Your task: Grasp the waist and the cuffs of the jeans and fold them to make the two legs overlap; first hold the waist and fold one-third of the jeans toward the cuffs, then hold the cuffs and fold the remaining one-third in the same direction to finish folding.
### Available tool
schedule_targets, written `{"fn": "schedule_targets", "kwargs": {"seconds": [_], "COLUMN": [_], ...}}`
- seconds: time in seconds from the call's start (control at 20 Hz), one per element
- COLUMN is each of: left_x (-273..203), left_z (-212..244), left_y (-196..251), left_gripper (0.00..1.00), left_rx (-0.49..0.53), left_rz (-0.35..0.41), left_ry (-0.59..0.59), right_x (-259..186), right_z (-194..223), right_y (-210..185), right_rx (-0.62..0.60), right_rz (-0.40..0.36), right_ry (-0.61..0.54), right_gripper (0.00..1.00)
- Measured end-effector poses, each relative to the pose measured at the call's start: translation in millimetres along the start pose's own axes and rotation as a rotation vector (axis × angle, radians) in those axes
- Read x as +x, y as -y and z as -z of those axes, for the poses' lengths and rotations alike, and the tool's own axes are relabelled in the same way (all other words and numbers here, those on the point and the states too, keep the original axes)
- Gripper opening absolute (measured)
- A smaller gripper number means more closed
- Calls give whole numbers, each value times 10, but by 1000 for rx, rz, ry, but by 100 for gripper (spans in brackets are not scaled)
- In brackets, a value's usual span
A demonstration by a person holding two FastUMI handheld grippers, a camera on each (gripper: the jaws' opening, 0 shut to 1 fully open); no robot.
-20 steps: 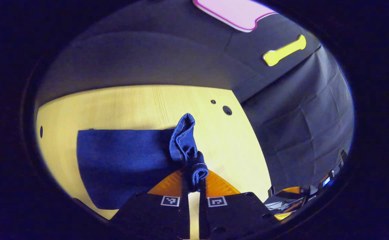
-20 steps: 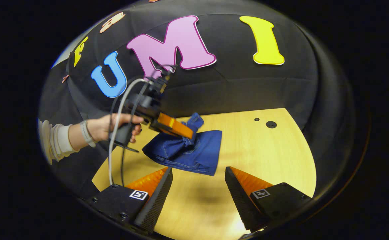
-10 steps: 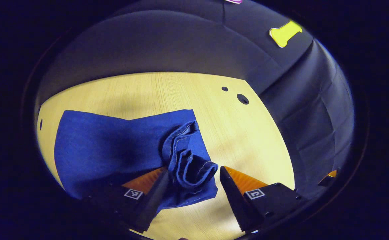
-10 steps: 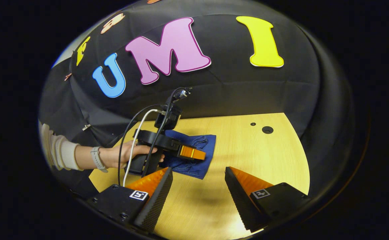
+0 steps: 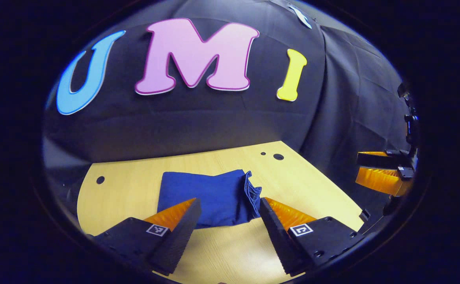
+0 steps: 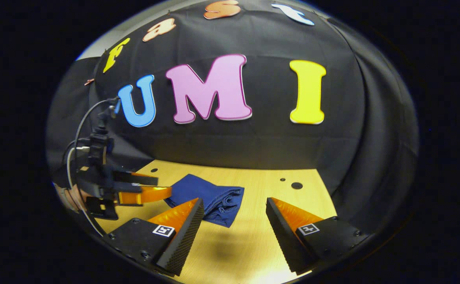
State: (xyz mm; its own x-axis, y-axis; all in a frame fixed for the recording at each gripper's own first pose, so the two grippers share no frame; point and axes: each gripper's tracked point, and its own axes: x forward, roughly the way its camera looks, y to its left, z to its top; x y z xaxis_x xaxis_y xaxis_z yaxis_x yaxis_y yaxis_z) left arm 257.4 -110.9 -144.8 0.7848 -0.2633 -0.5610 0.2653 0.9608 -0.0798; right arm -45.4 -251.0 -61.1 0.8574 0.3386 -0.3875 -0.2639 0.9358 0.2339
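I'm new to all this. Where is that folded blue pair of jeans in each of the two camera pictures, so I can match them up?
Left gripper view: the jeans lie on the wooden table, low and centre, just beyond this gripper's open jaws.
Right gripper view: the jeans lie low and left of centre, beyond the left-hand finger, with the other gripper to their left.
Shared landmark: the pair of round holes in the tabletop, right of the jeans.

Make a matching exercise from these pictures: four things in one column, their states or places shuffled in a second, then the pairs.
Things:
1. folded dark blue denim jeans
2. left gripper
3. right gripper
4. light wooden table

States or places:
A. open, holding nothing, its orange fingers also seen at the left gripper view's right edge
B. bears the folded cloth
C. lying flat, free of both grippers
D. open, held beside the cloth's left side in the right gripper view

Pairs: 1-C, 2-D, 3-A, 4-B
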Motion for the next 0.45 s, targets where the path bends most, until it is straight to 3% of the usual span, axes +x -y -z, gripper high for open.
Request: {"fn": "schedule_targets", "kwargs": {"seconds": [0.15, 0.45], "left_x": [-932, -2406], "left_z": [-23, -110], "left_y": [31, 251], "left_gripper": [96, 95], "left_rx": [-44, 8], "left_rz": [-43, -145], "left_ry": [109, 320], "right_x": [-509, -1562], "right_z": [-254, -705], "right_y": [-271, -731], "right_rx": [-22, -73], "right_rz": [45, 138], "right_ry": [87, 262], "right_gripper": [97, 96]}}
